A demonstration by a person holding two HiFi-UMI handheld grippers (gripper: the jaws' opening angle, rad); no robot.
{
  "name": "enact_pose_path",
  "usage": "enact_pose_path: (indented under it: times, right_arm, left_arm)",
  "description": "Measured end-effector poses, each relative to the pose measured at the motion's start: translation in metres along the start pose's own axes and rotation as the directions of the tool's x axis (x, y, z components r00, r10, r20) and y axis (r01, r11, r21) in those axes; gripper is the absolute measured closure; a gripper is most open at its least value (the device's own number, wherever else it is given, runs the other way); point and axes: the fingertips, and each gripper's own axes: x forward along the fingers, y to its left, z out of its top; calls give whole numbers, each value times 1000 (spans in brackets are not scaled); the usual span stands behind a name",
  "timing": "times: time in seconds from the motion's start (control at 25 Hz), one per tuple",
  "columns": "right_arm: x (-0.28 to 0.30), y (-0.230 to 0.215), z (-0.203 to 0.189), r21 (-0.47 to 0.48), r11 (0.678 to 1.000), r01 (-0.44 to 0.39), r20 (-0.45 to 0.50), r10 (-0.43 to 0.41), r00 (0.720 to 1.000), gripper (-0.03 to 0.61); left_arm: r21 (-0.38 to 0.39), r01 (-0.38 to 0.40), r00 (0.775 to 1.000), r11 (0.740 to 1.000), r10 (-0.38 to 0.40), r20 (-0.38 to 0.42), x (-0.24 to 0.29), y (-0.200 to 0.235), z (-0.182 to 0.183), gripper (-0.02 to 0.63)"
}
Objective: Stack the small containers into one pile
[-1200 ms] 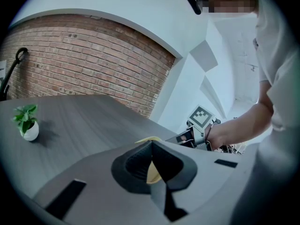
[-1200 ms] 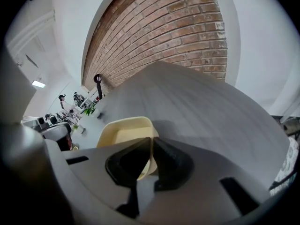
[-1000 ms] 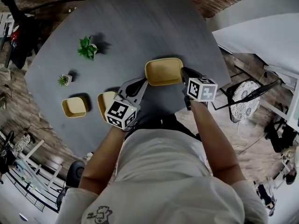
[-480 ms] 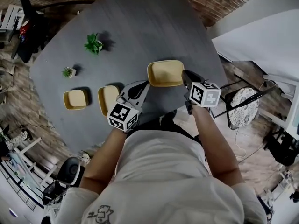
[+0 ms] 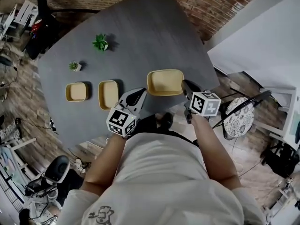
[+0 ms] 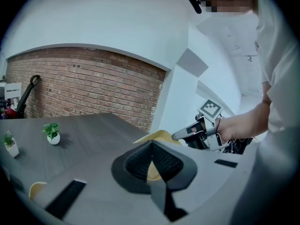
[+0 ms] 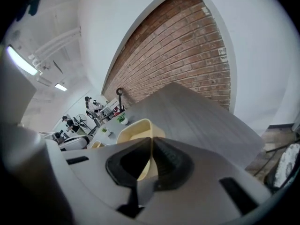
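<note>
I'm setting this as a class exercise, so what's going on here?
A person grips the large yellow container at both ends. The left hand-held gripper is shut on one rim and the right hand-held gripper on the other. Two smaller containers sit side by side on the table, not yet stacked.

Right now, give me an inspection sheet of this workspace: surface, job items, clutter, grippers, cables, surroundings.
surface: grey table, wood-grain top.
job's things: large yellow container gripped at both ends; outer small container and inner small container sit side by side on the table, apart, not stacked.
clutter: larger plant and smaller plant, both away from the containers.
grippers: left gripper shut on the large yellow container's rim; right gripper shut on the opposite rim.
cables: nothing seen on the table.
surroundings: brick wall; patterned chair to the right.
</note>
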Motion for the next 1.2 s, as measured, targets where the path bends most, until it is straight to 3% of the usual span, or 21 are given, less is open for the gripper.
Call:
enact_pose_path:
  times: [0.64, 1.2]
  right_arm:
    - [-84, 24, -10, -43, 992, -122, 68, 125, 990, 557]
    - [-59, 98, -7, -105, 964, -245, 19, 248, 969, 557]
  left_arm:
    - [39, -150, 984, 988, 145, 105, -79, -73, -5, 603]
    - [22, -325, 937, 946, 319, 141, -163, -42, -1, 603]
